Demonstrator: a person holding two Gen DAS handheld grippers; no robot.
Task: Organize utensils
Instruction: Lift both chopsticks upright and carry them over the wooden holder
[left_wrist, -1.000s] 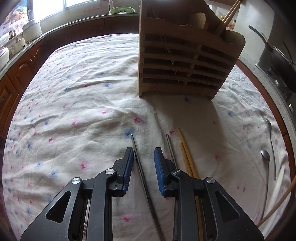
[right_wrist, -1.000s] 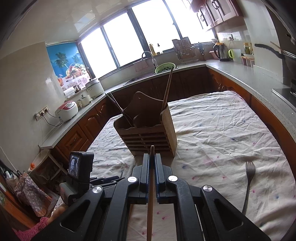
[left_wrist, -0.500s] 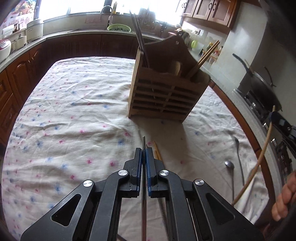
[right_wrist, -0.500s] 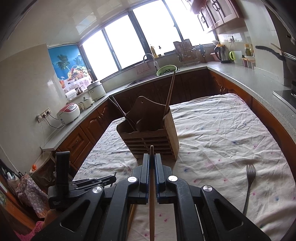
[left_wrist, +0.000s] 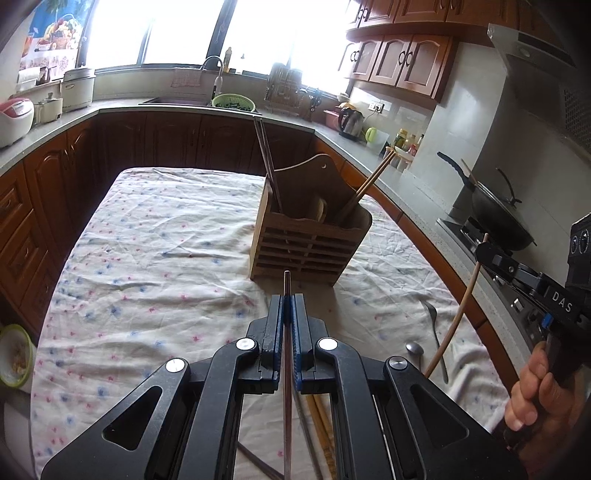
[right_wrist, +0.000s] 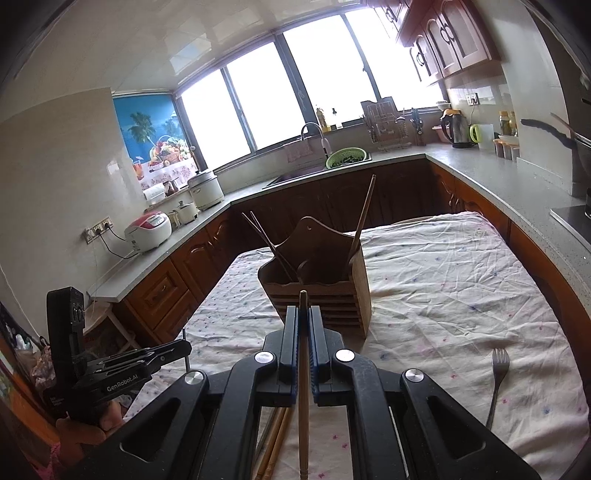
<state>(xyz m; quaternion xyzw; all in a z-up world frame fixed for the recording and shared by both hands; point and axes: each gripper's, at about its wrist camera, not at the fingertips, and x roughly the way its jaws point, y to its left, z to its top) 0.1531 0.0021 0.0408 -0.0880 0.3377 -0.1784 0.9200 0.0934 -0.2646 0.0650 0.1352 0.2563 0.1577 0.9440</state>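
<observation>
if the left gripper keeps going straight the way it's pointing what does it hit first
Most likely the slatted front of the wooden utensil holder. The left gripper and its metal chopstick aim at the holder's base, with only tablecloth between; depth is uncertain.

A: The chopstick (left_wrist: 287, 354) low in the centre of the left wrist frame looks like smooth, shiny metal; the other chopstick (right_wrist: 303, 387), low in the centre of the right wrist frame, is pale matt wood.

B: The utensil holder (left_wrist: 308, 236) mid-frame is slatted wood, on a wrinkled, floral tablecloth (left_wrist: 147, 258). The fork (right_wrist: 496, 380) at lower right is dull metal.
</observation>
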